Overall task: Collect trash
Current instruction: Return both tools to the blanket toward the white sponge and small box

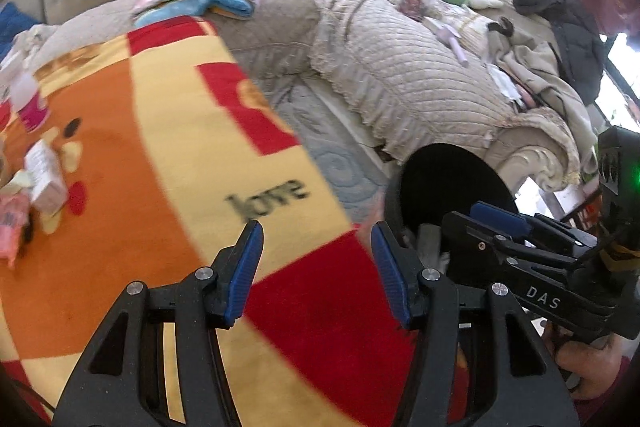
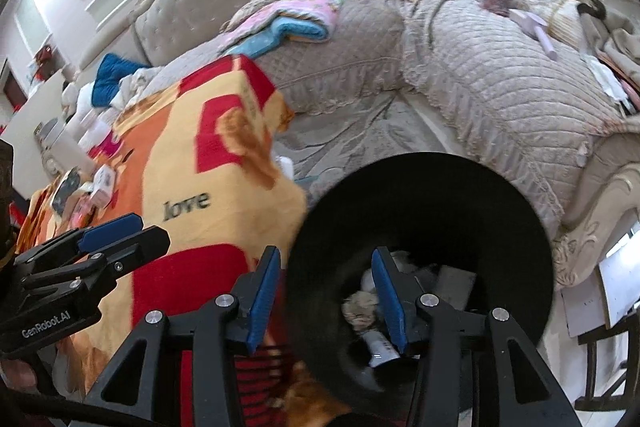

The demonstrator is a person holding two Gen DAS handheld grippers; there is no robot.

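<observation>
I see a blanket checked in orange, cream-yellow and red, lettered "love" in dark grey. My gripper pads are blue on black arms. The bin is black, the quilted sofa cover beige.

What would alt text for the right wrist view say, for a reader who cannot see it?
The right gripper hangs open and empty over the rim of a black bin that holds crumpled trash. To the left, an orange, yellow and red blanket reading "love" lies beside the left gripper; a quilted beige sofa fills the background.
</observation>
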